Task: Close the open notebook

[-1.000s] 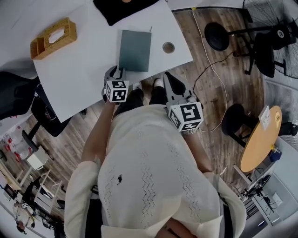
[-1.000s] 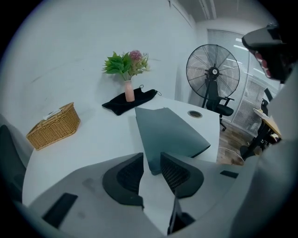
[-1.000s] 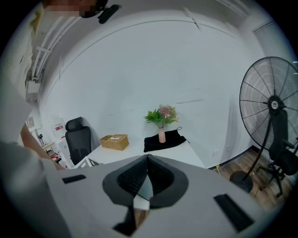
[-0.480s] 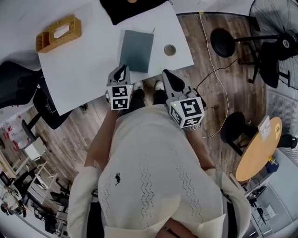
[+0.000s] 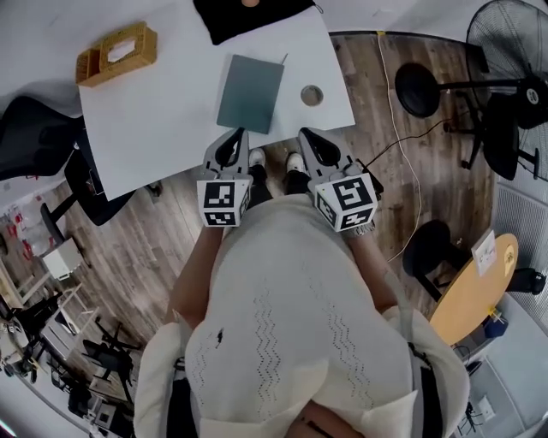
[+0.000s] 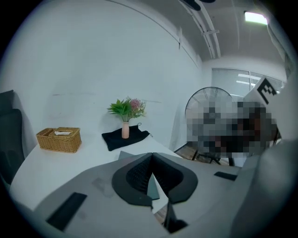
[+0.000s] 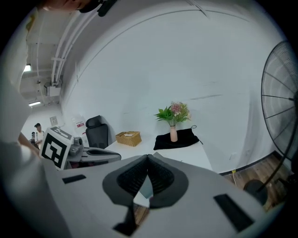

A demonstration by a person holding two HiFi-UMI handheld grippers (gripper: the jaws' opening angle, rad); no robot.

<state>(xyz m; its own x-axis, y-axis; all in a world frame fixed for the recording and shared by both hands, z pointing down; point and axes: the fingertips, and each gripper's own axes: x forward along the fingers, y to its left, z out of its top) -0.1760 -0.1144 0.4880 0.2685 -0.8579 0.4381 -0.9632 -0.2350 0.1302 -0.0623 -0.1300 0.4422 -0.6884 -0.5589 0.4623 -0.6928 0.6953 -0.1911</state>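
Your left tool and right tool are pressed together, empty; the notebook lies just ahead of the left, long side pointing away.

The black cloth is cut off at 12 o'clock, the fan at 2 o'clock. The left gripper hides most of the notebook.
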